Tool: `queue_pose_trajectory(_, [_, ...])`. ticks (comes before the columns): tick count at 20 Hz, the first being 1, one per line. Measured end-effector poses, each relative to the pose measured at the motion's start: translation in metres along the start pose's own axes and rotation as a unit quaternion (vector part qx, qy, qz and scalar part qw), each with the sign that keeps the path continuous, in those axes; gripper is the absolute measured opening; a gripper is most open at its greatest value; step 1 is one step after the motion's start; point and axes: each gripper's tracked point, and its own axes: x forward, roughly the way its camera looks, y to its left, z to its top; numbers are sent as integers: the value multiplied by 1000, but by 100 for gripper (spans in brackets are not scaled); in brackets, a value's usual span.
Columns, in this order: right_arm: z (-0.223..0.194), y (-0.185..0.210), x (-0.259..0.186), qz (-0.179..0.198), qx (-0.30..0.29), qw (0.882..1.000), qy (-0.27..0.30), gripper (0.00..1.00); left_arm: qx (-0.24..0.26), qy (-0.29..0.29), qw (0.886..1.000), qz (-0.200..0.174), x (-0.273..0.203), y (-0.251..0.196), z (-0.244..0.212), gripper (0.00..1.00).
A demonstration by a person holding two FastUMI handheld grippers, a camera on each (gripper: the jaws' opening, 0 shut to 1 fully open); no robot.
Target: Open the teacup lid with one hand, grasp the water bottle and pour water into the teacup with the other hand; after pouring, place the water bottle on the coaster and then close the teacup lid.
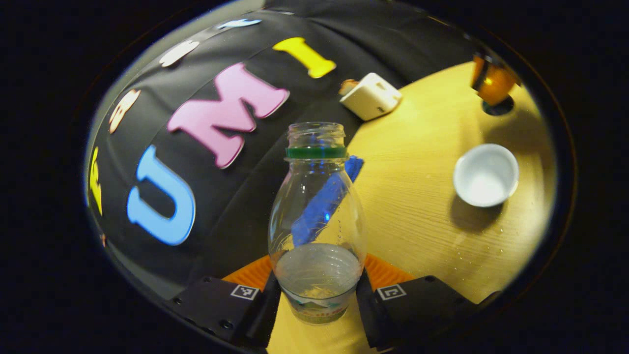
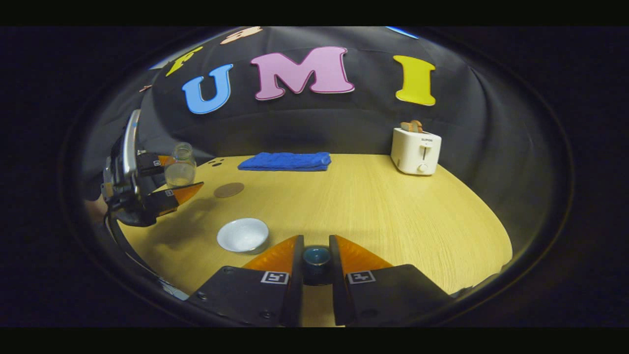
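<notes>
— Between the fingers of the left gripper [image 1: 317,290], in the left gripper view, what is held?
— A water bottle [image 1: 317,216], clamped at its base, uncapped, a little water inside. The white teacup [image 1: 485,174] stands open on the table [image 1: 417,216], to the bottle's right.
— And the right gripper view?
— The right gripper [image 2: 317,263] pinches the teacup lid [image 2: 316,256] by its knob. The teacup [image 2: 243,234] sits just left of it, the round coaster [image 2: 229,190] beyond the cup; the left gripper [image 2: 169,179] holds the bottle [image 2: 180,164] near the coaster. A blue towel [image 2: 285,161] and toaster [image 2: 415,150] stand farther back.
</notes>
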Motion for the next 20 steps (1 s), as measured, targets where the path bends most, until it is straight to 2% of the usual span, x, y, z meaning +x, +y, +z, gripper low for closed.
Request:
queue_pose_trajectory(2, [-7,-7,-5,-8,6,1000,3,28,49,-17,998,-31,3,-23,13,72])
queue_pose_trajectory(6, [-15,-14,-11,-17,9,1000,7,28,126,-36,990,-53,7,-41,30,72])
queue_pose_trajectory(10, [-21,-13,-15,-19,12,1000,6,28,174,-34,983,-51,19,-40,29,72])
queue_pose_trajectory(11, [-25,-12,-16,-18,16,1000,8,28,187,-32,981,-50,18,-39,27,67])
queue_pose_trajectory(12, [-27,-11,-15,-17,17,1000,10,28,201,-30,978,-48,18,-39,27,72])
queue_pose_trajectory(17, [-29,-5,-16,-14,18,1000,10,28,275,-17,960,-45,28,-39,18,72])
queue_pose_trajectory(20, [-29,0,-15,-9,15,1000,9,28,292,-6,955,-49,27,-43,8,72])
